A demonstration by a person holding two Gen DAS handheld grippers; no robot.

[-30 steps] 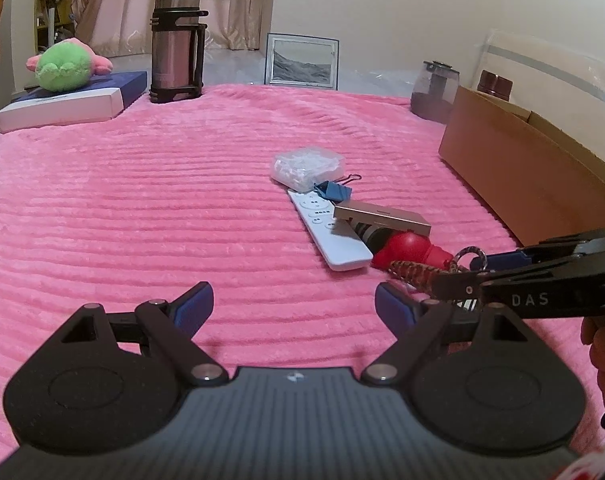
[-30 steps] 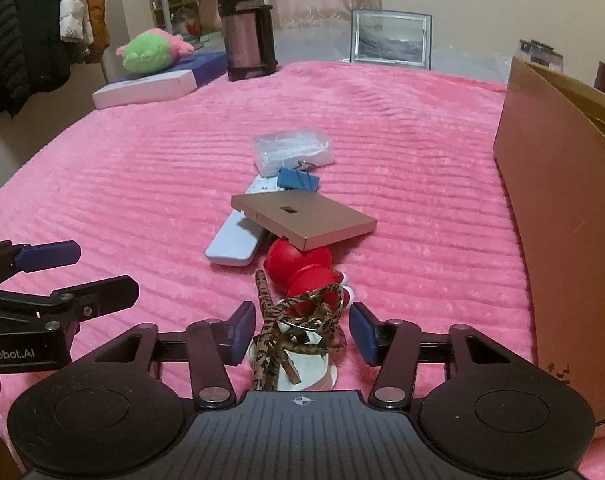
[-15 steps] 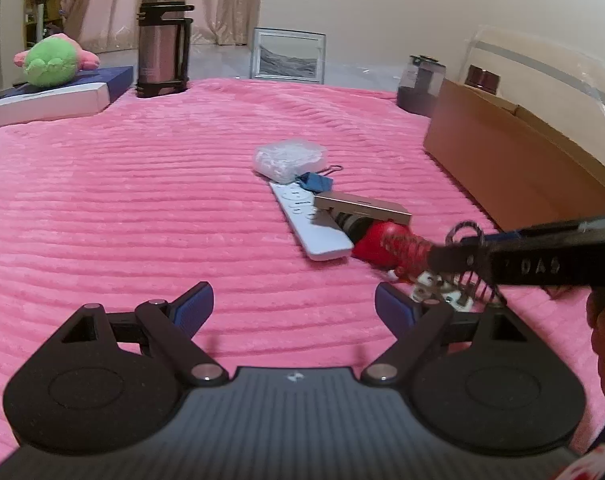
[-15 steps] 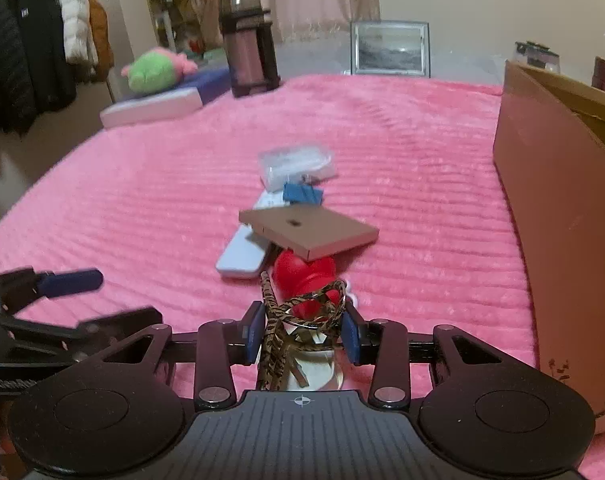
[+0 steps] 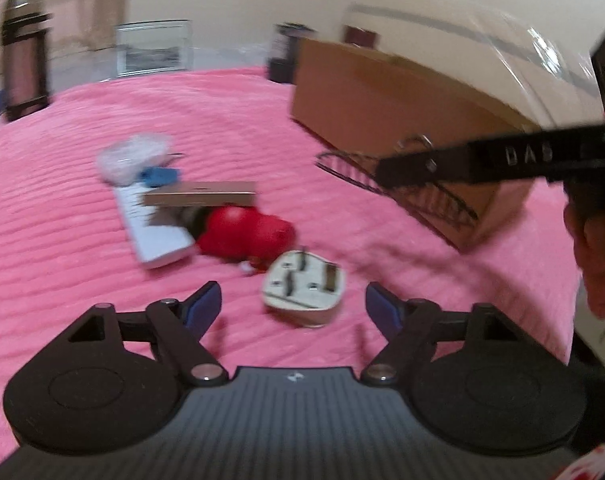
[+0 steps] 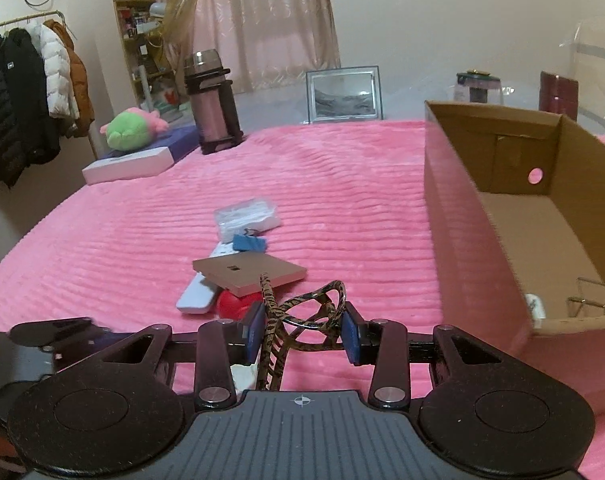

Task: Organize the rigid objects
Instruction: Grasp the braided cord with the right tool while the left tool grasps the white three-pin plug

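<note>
A: Right wrist view: the right gripper [image 6: 300, 336] has its fingers clamped on the tiger-striped cord [image 6: 298, 316], lifted off the bed [image 6: 142, 240]. It looks mid-carry.

B: And the left gripper [image 5: 293, 304]?

A: Its fingers are closing around the white plug [image 5: 304, 286], not yet touching. The plug lies on the bed prongs-up, long axis slanting away to the right.

B: Next?

A: Probably swing the cord rightward over the cardboard box [image 6: 482, 216] and release.
</note>
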